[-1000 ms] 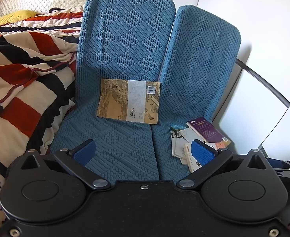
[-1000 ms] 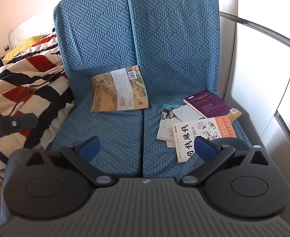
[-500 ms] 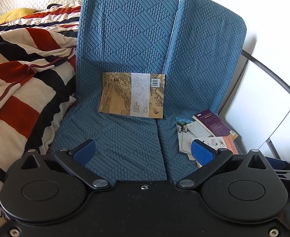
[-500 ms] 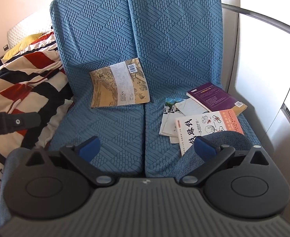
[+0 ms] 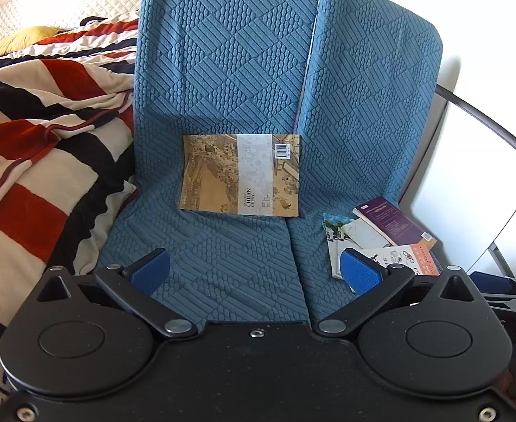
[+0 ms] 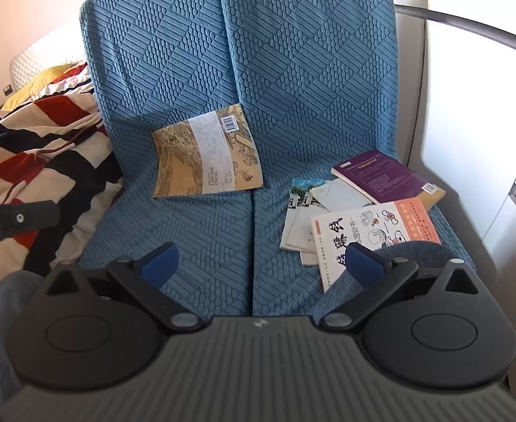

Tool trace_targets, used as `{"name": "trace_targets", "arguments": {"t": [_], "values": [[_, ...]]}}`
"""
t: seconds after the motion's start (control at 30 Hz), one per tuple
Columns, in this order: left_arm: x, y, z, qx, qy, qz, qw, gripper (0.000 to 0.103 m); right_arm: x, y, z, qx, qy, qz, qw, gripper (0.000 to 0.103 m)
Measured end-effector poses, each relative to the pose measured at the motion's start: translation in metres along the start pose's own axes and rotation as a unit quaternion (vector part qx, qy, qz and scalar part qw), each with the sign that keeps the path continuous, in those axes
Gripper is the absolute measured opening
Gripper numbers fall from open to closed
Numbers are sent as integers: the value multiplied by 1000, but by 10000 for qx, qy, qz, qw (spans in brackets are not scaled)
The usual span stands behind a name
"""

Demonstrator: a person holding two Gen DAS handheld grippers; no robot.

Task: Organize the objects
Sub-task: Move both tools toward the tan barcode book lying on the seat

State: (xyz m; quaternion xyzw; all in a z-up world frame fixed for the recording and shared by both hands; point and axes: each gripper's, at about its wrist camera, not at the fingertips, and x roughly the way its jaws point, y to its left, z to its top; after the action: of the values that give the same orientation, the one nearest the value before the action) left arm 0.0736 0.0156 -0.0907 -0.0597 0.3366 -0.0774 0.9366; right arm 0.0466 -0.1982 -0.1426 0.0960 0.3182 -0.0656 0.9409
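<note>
A tan book with a grey band (image 5: 240, 175) (image 6: 206, 153) leans against the backrest of the left blue seat (image 5: 201, 256). On the right seat lies a loose pile: a purple book (image 5: 393, 221) (image 6: 386, 176), a white and orange booklet (image 6: 374, 230) (image 5: 403, 258) and thin pamphlets (image 6: 301, 218) (image 5: 335, 237). My left gripper (image 5: 256, 274) hovers open above the left seat's front, short of the tan book. Also open, my right gripper (image 6: 263, 265) hangs over the seam between the seats, its right finger (image 6: 363, 263) above the booklet's corner.
A striped red, black and cream blanket (image 5: 36, 147) (image 6: 36, 147) is heaped on the bed to the left, with a yellow pillow (image 5: 18, 40) behind. White cabinet panels and a dark curved rail (image 6: 469, 28) bound the right side. The other gripper's black arm (image 6: 15, 219) shows at left.
Both grippers have moved forward toward the seats, so the books look larger. The left view has swung slightly right, centring the tan book. Jaws stayed open.
</note>
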Motion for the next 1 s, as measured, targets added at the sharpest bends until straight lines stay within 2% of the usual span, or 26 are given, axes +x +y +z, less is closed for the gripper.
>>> {"name": "trace_targets", "arguments": {"t": [0.27,0.37,0.5,0.57,0.93,1.0], "values": [[33,10,4,-64,-134,103,9998,103,26,-2,5,-138,-142,113,9997,103],[40,14,4,-135,-440,177,9988,103,36,-4,7,-159,-238,189,9994,103],[55,15,11,-36,-621,235,9978,103,46,-5,8,-209,-437,260,9985,102],[64,17,13,54,-647,340,9973,103,53,-7,10,-144,-438,327,9984,102],[116,44,15,84,-702,420,9966,103,88,-4,26,-70,-567,436,9974,101],[123,47,15,129,-671,399,9969,103,92,-4,29,-79,-642,472,9968,98]]}}
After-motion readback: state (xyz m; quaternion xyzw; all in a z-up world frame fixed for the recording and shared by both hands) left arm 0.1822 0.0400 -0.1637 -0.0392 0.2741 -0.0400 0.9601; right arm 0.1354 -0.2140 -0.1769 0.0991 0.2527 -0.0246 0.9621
